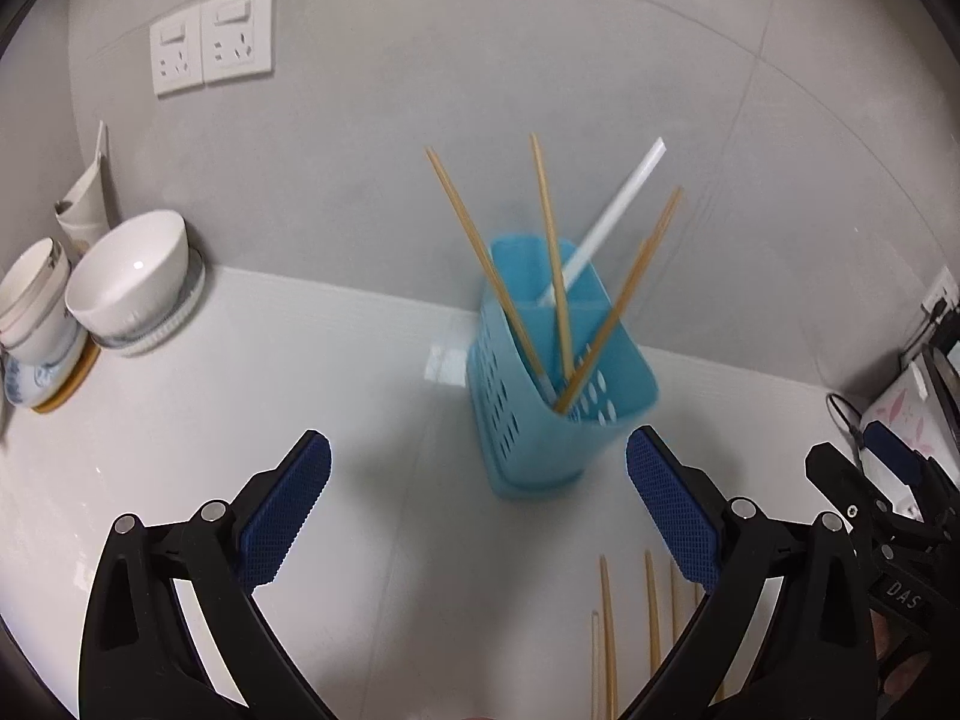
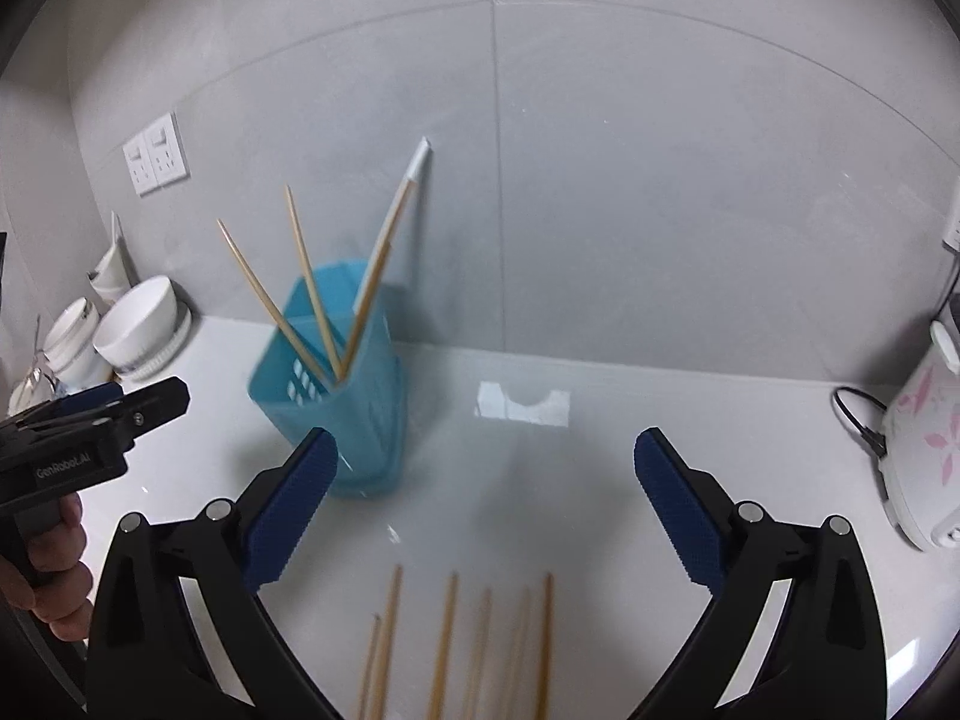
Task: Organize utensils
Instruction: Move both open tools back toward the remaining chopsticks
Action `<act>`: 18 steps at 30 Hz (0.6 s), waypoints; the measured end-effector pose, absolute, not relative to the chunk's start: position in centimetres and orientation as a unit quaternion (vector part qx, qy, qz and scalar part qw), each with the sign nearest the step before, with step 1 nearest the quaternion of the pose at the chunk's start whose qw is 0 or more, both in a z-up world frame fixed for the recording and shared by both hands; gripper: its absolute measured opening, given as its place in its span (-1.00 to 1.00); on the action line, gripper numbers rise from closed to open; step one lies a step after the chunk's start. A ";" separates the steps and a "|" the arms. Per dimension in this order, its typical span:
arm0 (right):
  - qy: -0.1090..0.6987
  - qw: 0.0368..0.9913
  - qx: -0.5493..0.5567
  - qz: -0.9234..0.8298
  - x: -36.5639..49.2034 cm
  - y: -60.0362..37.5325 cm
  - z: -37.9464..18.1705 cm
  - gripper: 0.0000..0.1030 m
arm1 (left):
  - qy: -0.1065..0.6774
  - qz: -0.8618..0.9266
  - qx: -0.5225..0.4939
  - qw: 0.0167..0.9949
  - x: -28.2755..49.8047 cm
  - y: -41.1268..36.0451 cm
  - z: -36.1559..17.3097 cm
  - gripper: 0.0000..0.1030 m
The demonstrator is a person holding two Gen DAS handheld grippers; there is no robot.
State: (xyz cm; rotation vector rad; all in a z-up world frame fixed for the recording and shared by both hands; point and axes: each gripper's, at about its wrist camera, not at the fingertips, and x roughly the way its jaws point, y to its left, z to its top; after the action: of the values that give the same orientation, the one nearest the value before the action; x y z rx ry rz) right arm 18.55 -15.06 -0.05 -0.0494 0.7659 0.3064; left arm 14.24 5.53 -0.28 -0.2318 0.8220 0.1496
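Note:
A blue perforated utensil holder [image 1: 540, 396] [image 2: 336, 414] stands on the white counter by the wall. Three wooden chopsticks [image 1: 549, 252] [image 2: 309, 282] and a white one [image 1: 612, 216] [image 2: 414, 174] lean out of it. Several loose wooden chopsticks [image 1: 606, 636] [image 2: 444, 642] lie on the counter near the front. My left gripper [image 1: 479, 462] is open and empty, just in front of the holder. My right gripper [image 2: 485, 462] is open and empty above the loose chopsticks, with the holder beyond its left finger. The left gripper [image 2: 150, 405] shows at the right view's left edge, held by a hand.
White bowls [image 1: 129, 276] [image 2: 141, 324] and a cup [image 1: 33, 300] stand stacked at the back left below wall sockets [image 1: 210, 45]. A white flowered appliance [image 2: 924, 438] with a black cord sits at the right. The grey tiled wall closes the back.

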 end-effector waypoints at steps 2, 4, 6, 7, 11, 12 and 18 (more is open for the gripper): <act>0.383 0.913 -0.029 0.135 17.7 -16.1 -1.0 0.85 | 0.413 0.064 -0.108 0.902 13.7 4.4 -1.3 0.88; 0.397 0.909 -0.031 0.125 17.2 -16.9 -1.9 0.85 | 0.427 0.057 -0.105 0.896 13.1 3.4 -2.3 0.88; 0.412 0.904 -0.038 0.111 16.5 -17.8 -2.9 0.85 | 0.443 0.052 -0.100 0.890 12.5 2.4 -3.3 0.88; 0.419 0.901 -0.039 0.106 16.2 -18.2 -3.4 0.85 | 0.450 0.050 -0.098 0.886 12.1 1.9 -3.9 0.88; 0.445 0.890 -0.037 0.095 15.0 -19.4 -5.2 0.85 | 0.478 0.046 -0.092 0.872 11.0 0.3 -5.9 0.88; 0.452 0.886 -0.039 0.092 14.7 -19.7 -5.6 0.85 | 0.487 0.043 -0.092 0.867 10.7 -0.1 -6.5 0.88; 0.494 0.865 -0.046 0.079 13.1 -21.0 -8.4 0.81 | 0.532 0.047 -0.084 0.841 9.2 -1.7 -10.0 0.88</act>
State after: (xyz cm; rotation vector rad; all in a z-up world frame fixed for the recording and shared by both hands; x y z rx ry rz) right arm 13.12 -20.98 -8.45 -0.0965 1.0352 0.1659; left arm 9.17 -1.71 -9.95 -0.1771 1.1248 0.0983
